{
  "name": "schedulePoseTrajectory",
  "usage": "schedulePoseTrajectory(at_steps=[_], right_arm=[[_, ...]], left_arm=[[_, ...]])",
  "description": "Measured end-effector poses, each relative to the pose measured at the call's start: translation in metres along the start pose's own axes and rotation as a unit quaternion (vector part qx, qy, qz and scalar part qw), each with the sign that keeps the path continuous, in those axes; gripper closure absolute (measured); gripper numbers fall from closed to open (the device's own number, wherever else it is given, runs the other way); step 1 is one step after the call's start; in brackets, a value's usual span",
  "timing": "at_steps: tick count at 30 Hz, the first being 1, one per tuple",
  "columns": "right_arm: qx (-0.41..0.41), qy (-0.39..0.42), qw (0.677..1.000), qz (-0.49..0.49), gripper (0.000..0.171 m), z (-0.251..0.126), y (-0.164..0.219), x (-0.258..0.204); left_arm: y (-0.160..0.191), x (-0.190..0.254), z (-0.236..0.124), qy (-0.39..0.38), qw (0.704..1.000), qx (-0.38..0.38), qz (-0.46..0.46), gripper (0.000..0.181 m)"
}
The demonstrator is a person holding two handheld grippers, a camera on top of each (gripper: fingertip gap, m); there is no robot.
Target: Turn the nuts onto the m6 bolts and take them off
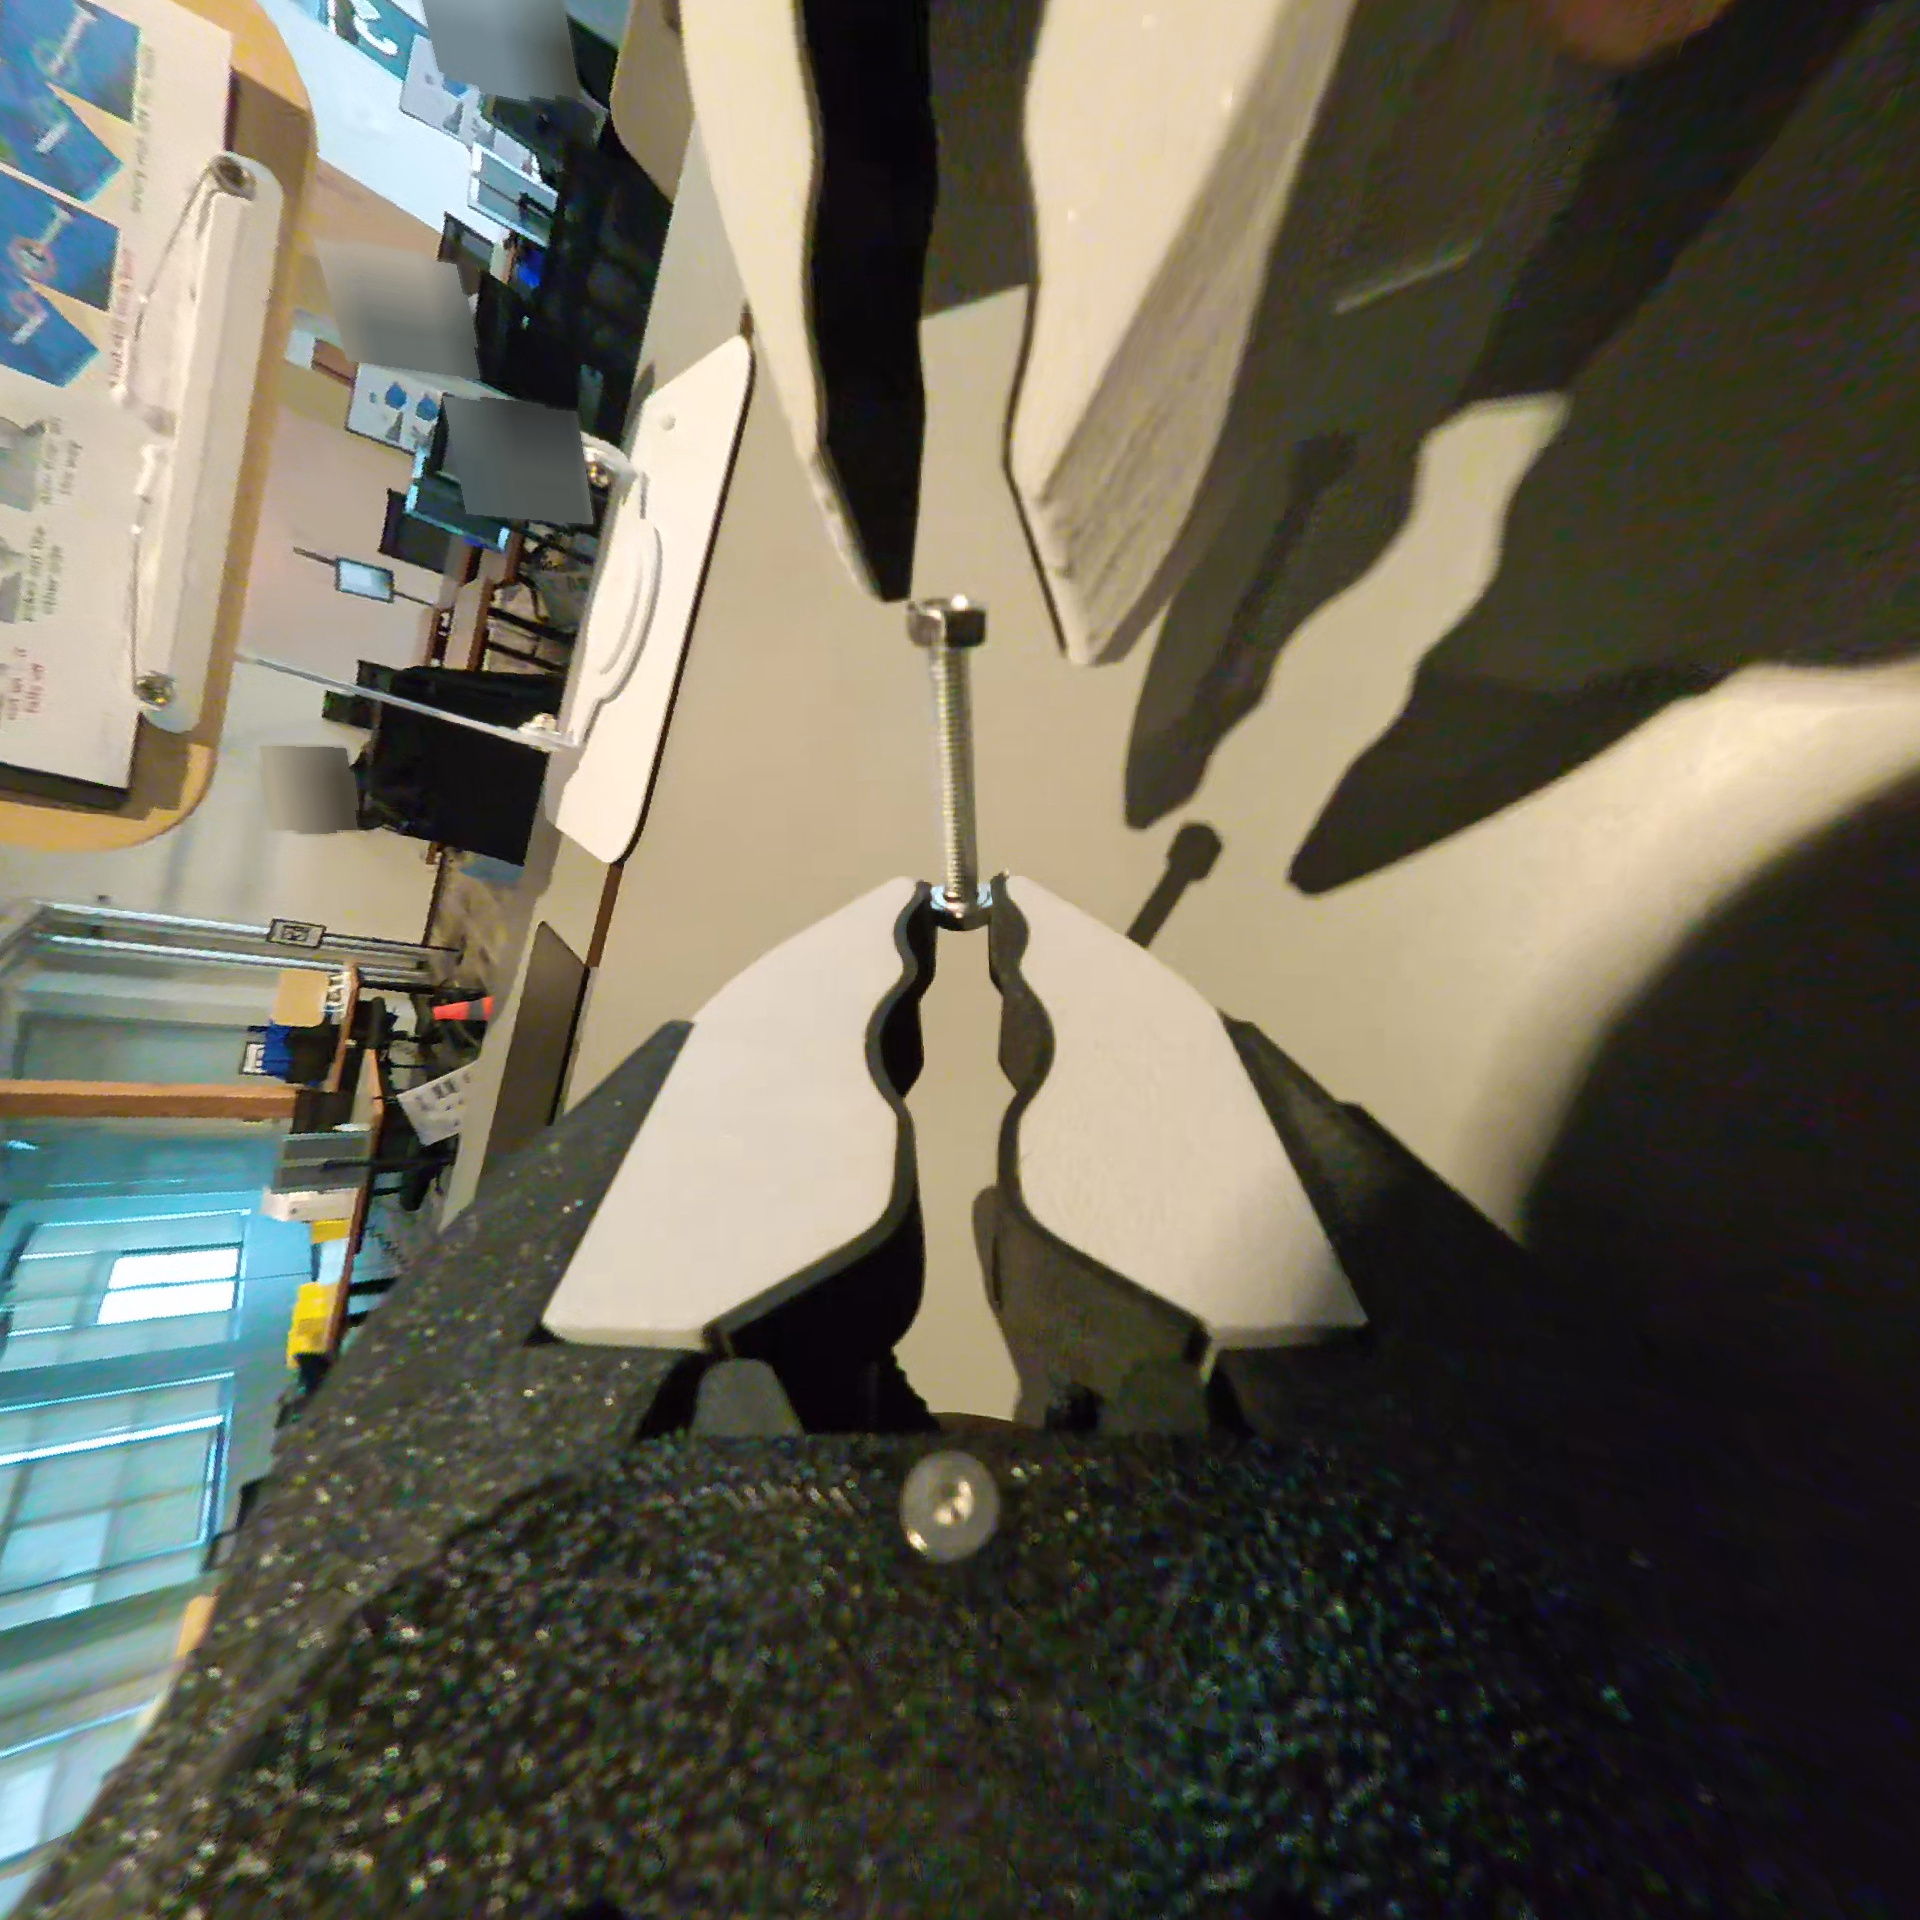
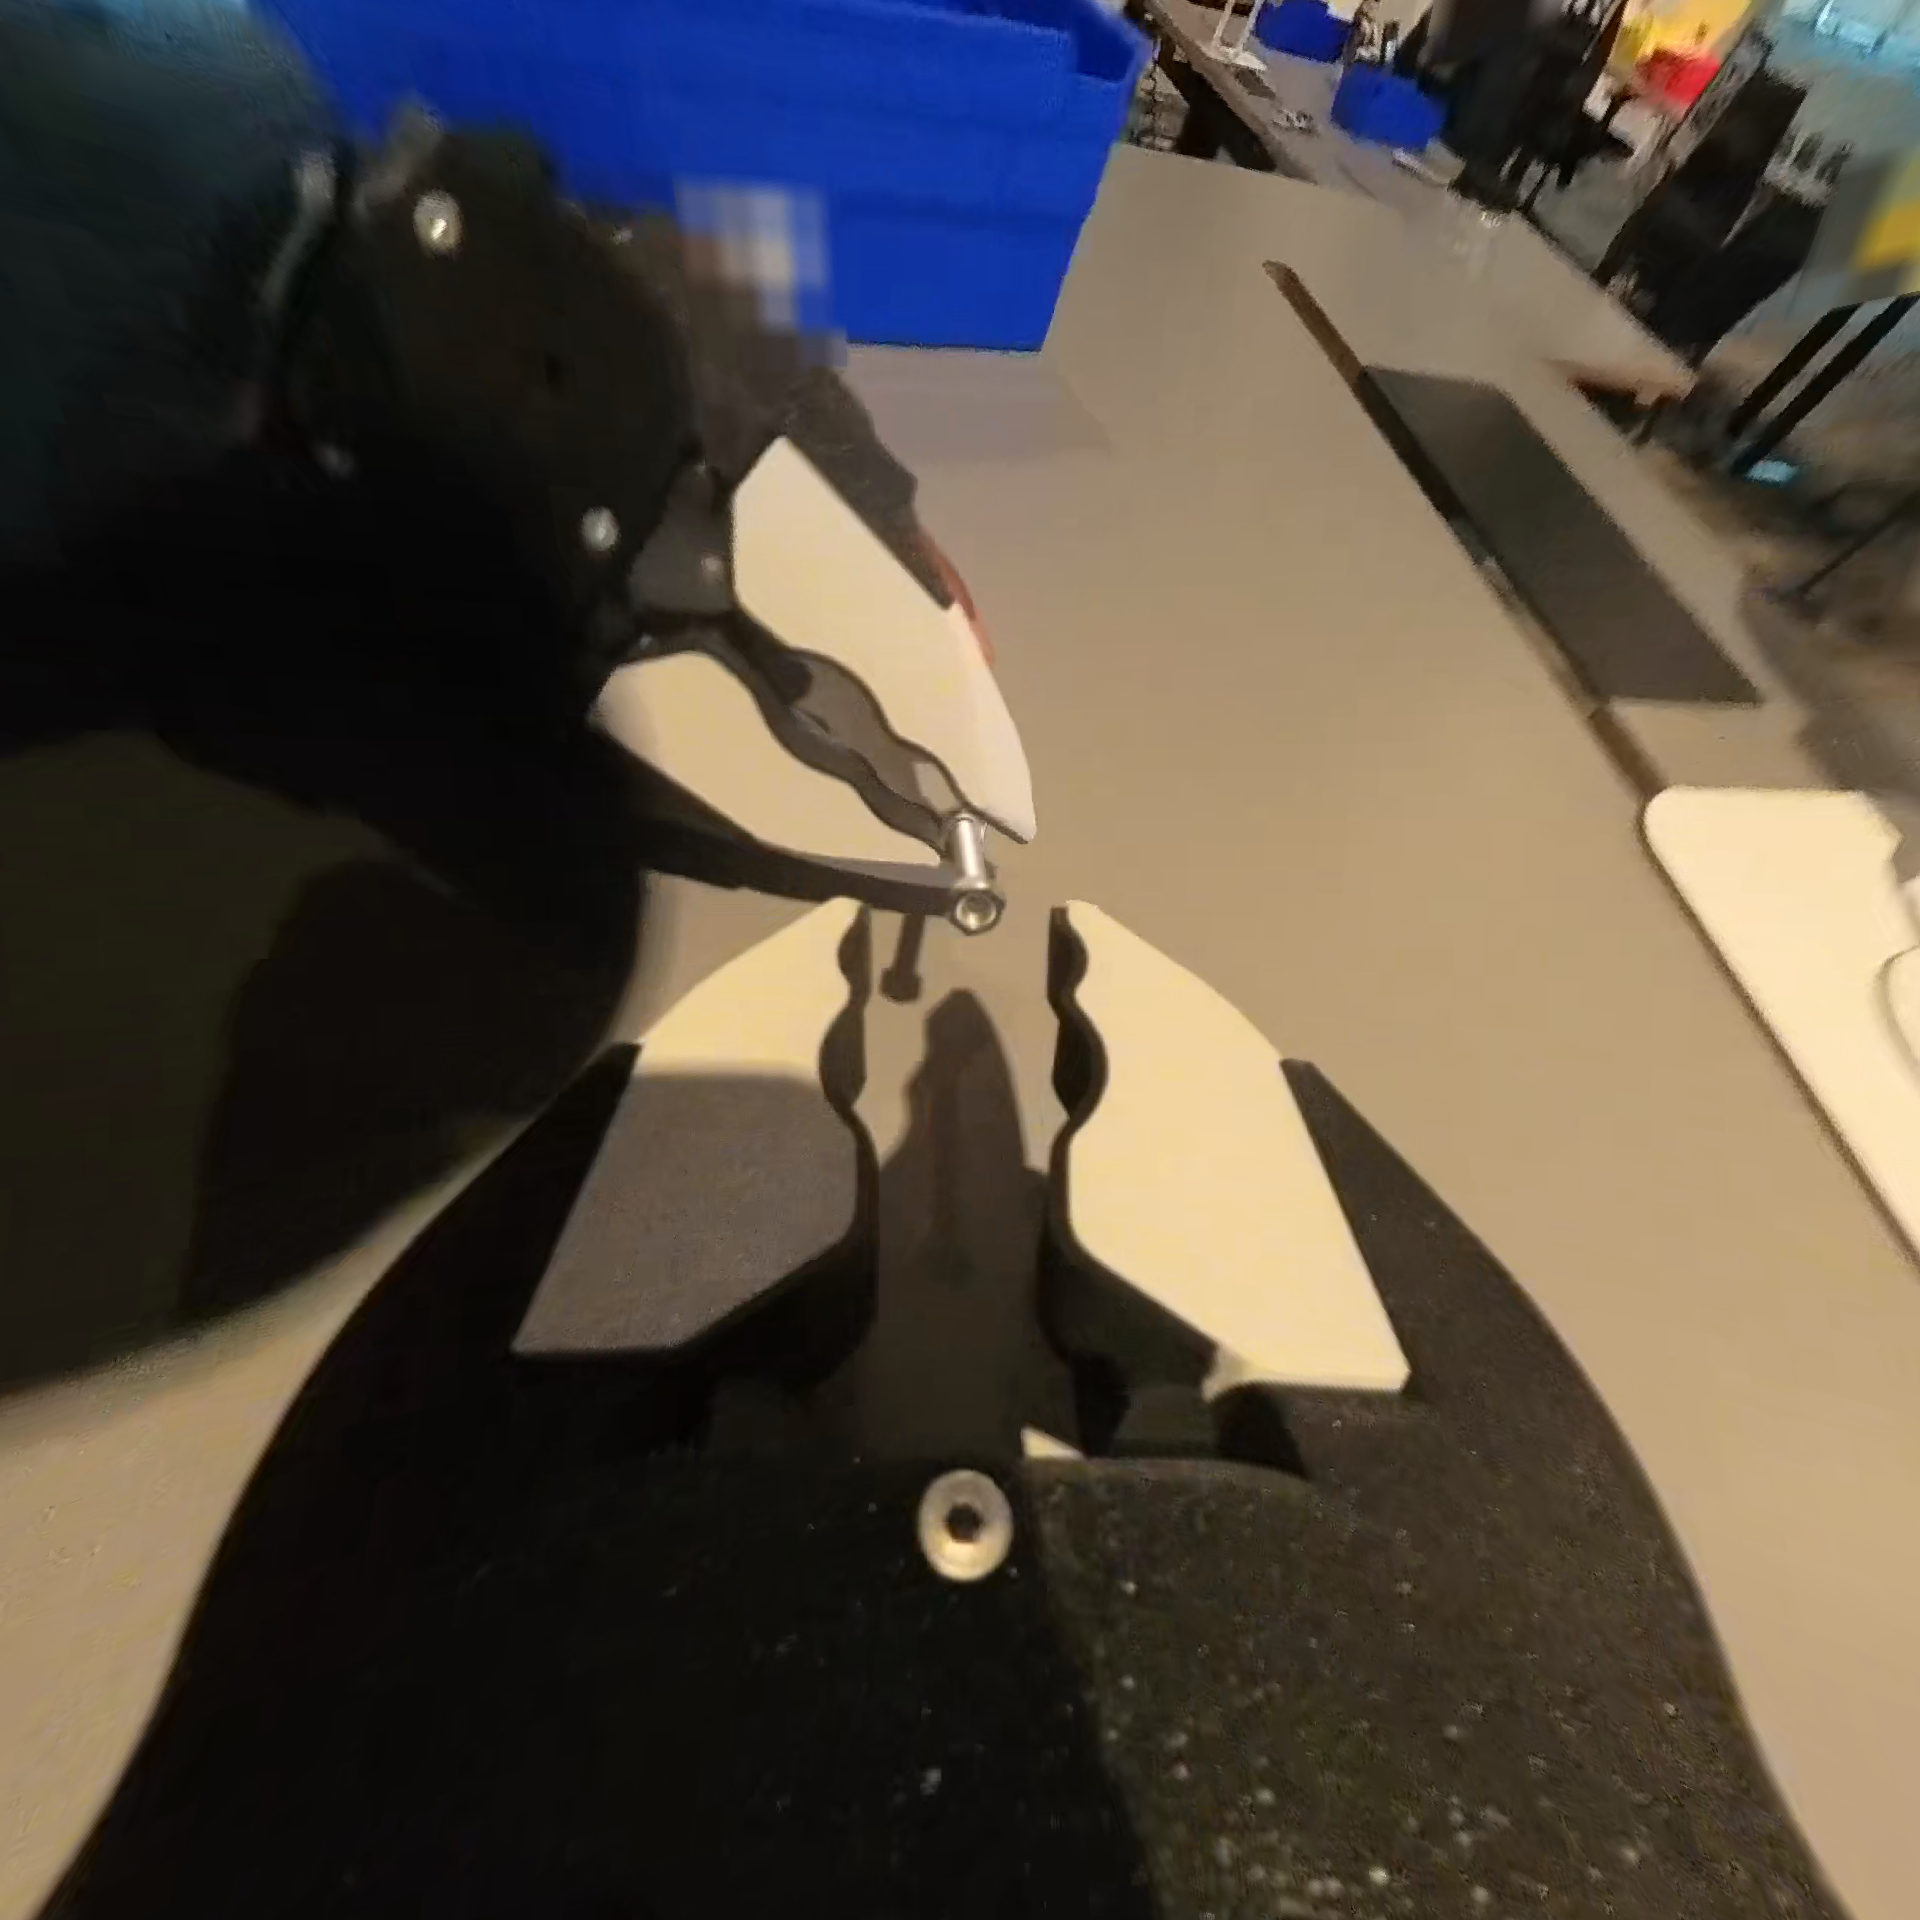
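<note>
A silver M6 bolt sticks straight out from my left gripper. The gripper is shut on a silver nut at the bolt's threaded end and holds it above the grey table. The bolt's socket head points at my right gripper, which is open, with the head between its two white fingertips and close to one of them. In the right wrist view the bolt head faces the camera between the tips of my open right gripper. The left gripper comes in from the left.
A blue bin stands at the far end of the table. A black mat and a white board lie to the right. The bolt's shadow falls on the table. A wooden board with papers is at the left.
</note>
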State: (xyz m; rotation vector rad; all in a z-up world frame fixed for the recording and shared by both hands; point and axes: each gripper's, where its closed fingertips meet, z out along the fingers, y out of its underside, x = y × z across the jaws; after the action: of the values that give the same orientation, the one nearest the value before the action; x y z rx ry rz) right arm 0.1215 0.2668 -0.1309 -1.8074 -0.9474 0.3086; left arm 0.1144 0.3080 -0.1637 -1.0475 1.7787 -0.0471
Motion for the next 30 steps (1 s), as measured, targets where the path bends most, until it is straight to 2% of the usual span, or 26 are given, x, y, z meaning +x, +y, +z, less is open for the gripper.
schedulePoseTrajectory(at_steps=[4, 9, 11, 13, 16, 18, 19, 21, 22, 25, 27, 30], right_arm=[[-0.008, 0.018, 0.999, -0.044, 0.15, 0.001, 0.001, -0.002], [-0.022, 0.029, 0.999, -0.029, 0.16, 0.004, 0.003, -0.001], [-0.019, 0.027, 0.999, 0.021, 0.16, 0.005, 0.002, 0.001], [-0.013, 0.017, 0.993, 0.116, 0.16, 0.006, 0.001, 0.002], [0.018, -0.019, 0.956, 0.292, 0.16, 0.007, 0.0, 0.001], [0.036, -0.032, 0.943, 0.329, 0.16, 0.006, -0.001, 0.001], [0.045, -0.039, 0.945, 0.32, 0.158, 0.005, -0.004, 0.002], [0.048, -0.038, 0.96, 0.275, 0.138, 0.002, -0.008, 0.006], [0.049, -0.036, 0.969, 0.238, 0.135, 0.0, -0.01, 0.006], [0.013, -0.01, 0.994, 0.108, 0.133, -0.002, -0.005, 0.007], [-0.016, -0.002, 0.999, 0.034, 0.134, -0.001, 0.001, 0.002], [-0.04, 0.003, 0.999, -0.022, 0.142, 0.002, 0.007, -0.004]], left_arm=[[0.0, 0.002, 0.0, 0.006, 1.0, 0.002, 0.006, 0.171], [-0.003, 0.003, 0.0, -0.001, 1.0, 0.001, 0.024, 0.171], [-0.002, -0.001, -0.001, -0.018, 0.999, -0.006, 0.036, 0.171], [-0.001, -0.005, -0.001, -0.04, 0.997, -0.018, 0.057, 0.171], [0.0, -0.007, 0.0, -0.055, 0.995, -0.029, 0.074, 0.171], [-0.001, -0.006, 0.0, -0.05, 0.997, -0.023, 0.06, 0.171], [-0.002, -0.006, 0.001, -0.047, 0.997, -0.02, 0.052, 0.171], [-0.001, -0.004, 0.001, -0.039, 0.998, -0.018, 0.044, 0.171], [-0.001, -0.003, 0.001, -0.035, 0.998, -0.016, 0.04, 0.171], [-0.001, -0.002, 0.001, -0.028, 0.999, -0.013, 0.031, 0.171], [-0.002, -0.002, 0.001, -0.023, 0.999, -0.011, 0.028, 0.171], [-0.002, 0.0, 0.001, -0.019, 0.999, -0.01, 0.031, 0.171]])
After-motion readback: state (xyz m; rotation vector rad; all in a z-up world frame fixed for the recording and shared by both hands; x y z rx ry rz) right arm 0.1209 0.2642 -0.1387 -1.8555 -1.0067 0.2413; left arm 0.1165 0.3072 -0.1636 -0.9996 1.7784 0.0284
